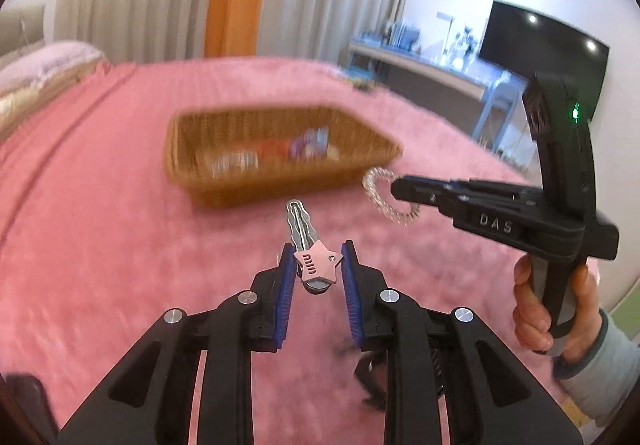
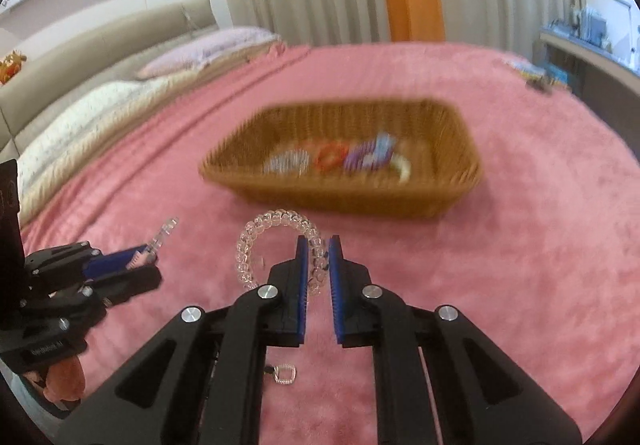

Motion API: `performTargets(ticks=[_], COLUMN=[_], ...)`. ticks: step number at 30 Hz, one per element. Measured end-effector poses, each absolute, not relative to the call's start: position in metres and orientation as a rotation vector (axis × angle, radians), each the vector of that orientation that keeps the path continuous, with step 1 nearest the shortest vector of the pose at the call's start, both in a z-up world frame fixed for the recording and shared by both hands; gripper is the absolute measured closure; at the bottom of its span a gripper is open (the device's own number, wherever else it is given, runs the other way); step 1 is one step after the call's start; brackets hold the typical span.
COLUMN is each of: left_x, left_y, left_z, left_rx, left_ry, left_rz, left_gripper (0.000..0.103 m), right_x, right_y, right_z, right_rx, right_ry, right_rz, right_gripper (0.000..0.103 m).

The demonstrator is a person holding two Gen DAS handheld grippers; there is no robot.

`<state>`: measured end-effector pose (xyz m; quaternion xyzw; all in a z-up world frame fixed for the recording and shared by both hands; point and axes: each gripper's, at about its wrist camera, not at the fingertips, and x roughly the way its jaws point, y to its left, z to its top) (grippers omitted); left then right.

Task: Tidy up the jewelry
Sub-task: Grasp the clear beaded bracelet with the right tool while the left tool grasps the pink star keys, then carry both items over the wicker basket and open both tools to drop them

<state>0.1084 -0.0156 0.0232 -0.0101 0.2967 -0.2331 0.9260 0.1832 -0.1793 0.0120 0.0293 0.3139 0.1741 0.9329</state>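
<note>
- Wicker basket [image 2: 448, 125] on the pink bed [image 2: 520, 265] already holds several pieces, blurred; sorting appears partly done.
- Left tongs [image 1: 316, 269] pinch a star hair clip [image 1: 318, 265], its long axis pointing forward toward the basket.
- Right tongs [image 2: 319, 261] pinch a clear bead bracelet [image 2: 256, 241], its loop standing out to their left.
- Small square trinket [image 2: 285, 374] lies on the bed, unsorted.

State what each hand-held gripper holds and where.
Left hand-held gripper: star hair clip, by its star end. Right hand-held gripper: clear bead bracelet, by its band.
</note>
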Motion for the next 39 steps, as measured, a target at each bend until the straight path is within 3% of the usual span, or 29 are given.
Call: performTargets(ticks=[7,12,23,38,39], left_x=[0.133,0.176,0.275,0.291,0.290], left_y=[-0.013,-0.019,-0.024,-0.023,-0.022], left_z=[0.084,0.095,0.031,-0.010,-0.010], left_rx=[-0.046,-0.075,-0.120,-0.134,-0.137], left_ry=[0.466,0.450,0.605,0.738,0.744], left_rz=[-0.461,-0.462,-0.404,-0.423,-0.425], left_gripper=[0.082,0.082,0.081,0.081,0.077], right_x=[0.202,0.246,0.347,0.383,0.383], right_y=[-0.182,-0.176,-0.155,-0.155,-0.158], right_z=[0.087,0.102,0.039,-0.007,-0.007], right_rx=[0.015,0.010,0.005,0.034,0.049], right_ry=[0.509,0.507,0.742,0.899,0.904], right_rz=[0.308,0.268,0.203,0.138,0.145], right_gripper=[0.095,0.095,0.095,0.094,0.094])
